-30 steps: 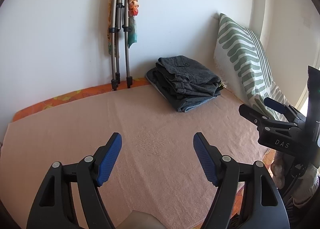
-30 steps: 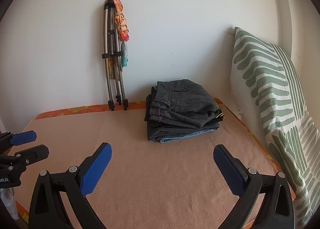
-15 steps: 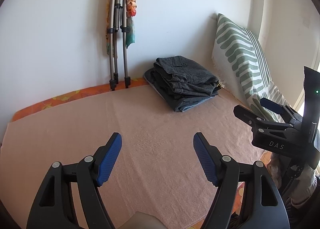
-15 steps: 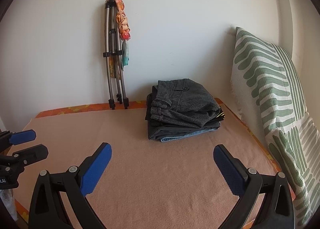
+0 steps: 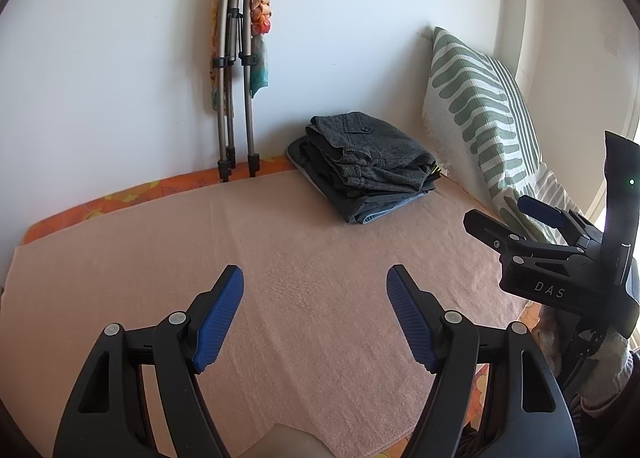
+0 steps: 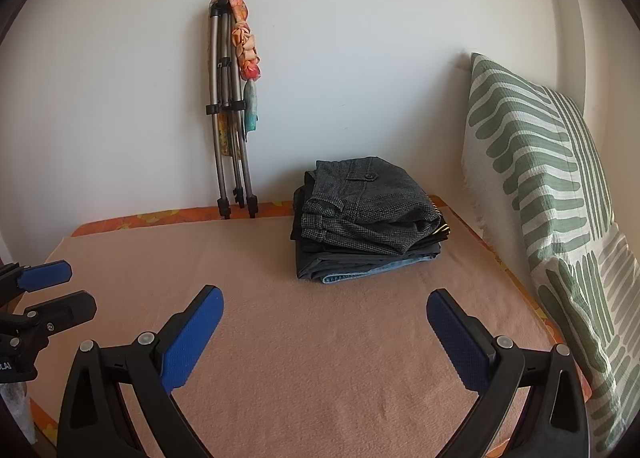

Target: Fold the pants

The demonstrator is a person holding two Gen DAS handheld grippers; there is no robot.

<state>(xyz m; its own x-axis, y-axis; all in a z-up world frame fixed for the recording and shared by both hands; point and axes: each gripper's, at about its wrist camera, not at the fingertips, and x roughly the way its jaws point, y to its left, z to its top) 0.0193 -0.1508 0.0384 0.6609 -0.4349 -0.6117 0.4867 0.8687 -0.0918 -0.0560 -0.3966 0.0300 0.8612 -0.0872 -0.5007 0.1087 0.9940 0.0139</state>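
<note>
Pants: stack of folded dark grey woven pants (image 6: pixel 366 214), far end of peach towel-covered bed (image 6: pixel 320 358), nr wall.
Handling: prob soft, floppy; grip waistband/hem edges.
Left gripper (image 5: pixel 315 296): fingers wide apart, empty.
Right gripper (image 6: pixel 325 312): same, empty.

Ahead of my left hand-held gripper (image 5: pixel 314 300), whose jaws stand wide apart over nothing, the pink blanket (image 5: pixel 280 242) lies flat and bare through the middle and lower left of the frame. The stack of folded pants (image 5: pixel 366 168) blocks the upper centre, near the wall. A folded tripod (image 5: pixel 234 70) with a scarf (image 5: pixel 260 14) on it leans against the wall at upper left, well apart from the stack, with bare blanket between them. The striped pillow (image 5: pixel 480 110) walls off the right edge. My right hand-held gripper (image 6: pixel 324 312), also spread wide, crowds the right side of the left view.
</note>
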